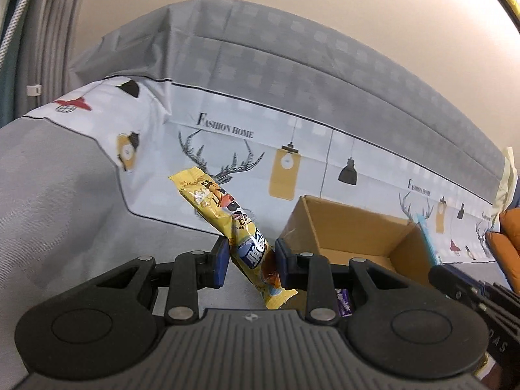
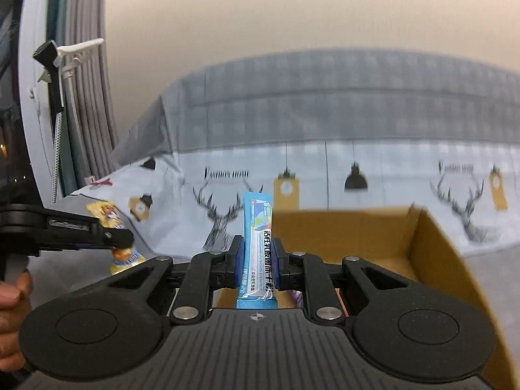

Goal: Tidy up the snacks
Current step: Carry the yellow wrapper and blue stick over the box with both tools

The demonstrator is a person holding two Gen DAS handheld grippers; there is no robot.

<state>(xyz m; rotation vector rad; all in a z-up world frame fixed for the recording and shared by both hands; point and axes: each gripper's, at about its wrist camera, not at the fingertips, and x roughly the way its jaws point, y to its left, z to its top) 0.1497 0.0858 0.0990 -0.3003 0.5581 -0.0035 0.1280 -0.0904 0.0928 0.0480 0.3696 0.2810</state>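
Overhanging box rim (image 2: 341, 214) (blue packet (image 2: 258, 247))

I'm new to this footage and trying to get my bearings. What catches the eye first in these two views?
Each gripper holds a snack stick. The left gripper pinches a yellow snack packet, tilted, over the grey tablecloth. The right gripper clamps a blue snack packet upright, in front of an open cardboard box. Behind runs a backdrop printed with antlers and hanging lamps.
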